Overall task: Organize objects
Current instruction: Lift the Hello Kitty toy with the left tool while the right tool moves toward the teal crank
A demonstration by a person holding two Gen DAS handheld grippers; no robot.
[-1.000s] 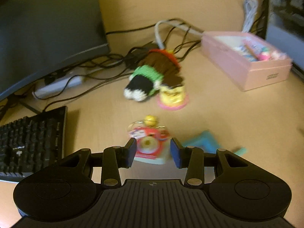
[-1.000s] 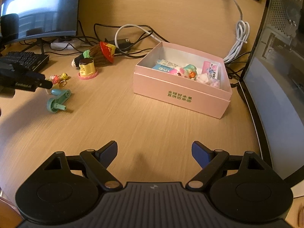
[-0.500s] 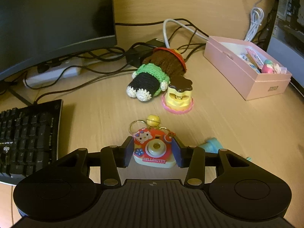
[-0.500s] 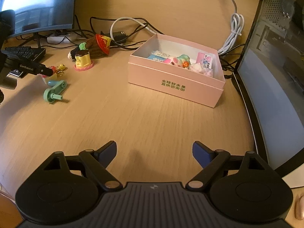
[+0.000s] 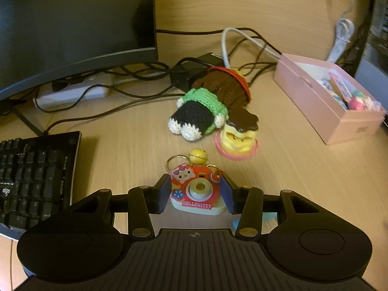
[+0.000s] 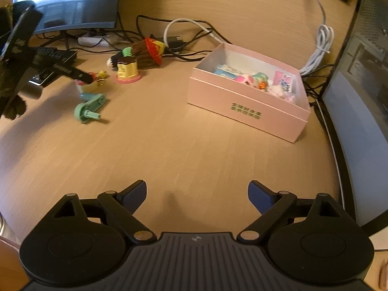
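My left gripper (image 5: 197, 195) is shut on a red Hello Kitty camera keychain (image 5: 197, 191) with a yellow bell, held just above the desk. Beyond it lie a crocheted doll (image 5: 211, 99) and a yellow pudding toy (image 5: 238, 134). The open pink box (image 5: 325, 99) with small toys inside stands at the right. In the right wrist view my right gripper (image 6: 197, 195) is open and empty over bare desk; the pink box (image 6: 245, 108) is ahead to the right. A teal toy (image 6: 90, 106) lies at the left by the left gripper (image 6: 82, 77).
A black keyboard (image 5: 34, 177) lies at the left, with a monitor (image 5: 72, 21) behind it. A power strip (image 5: 72, 92) and tangled cables (image 5: 232, 46) run along the back. A computer case (image 6: 359, 111) stands at the right edge of the desk.
My left gripper closed its fingers onto the camera keychain and lifted it slightly. My right gripper shifted a little; the box appears nearer.
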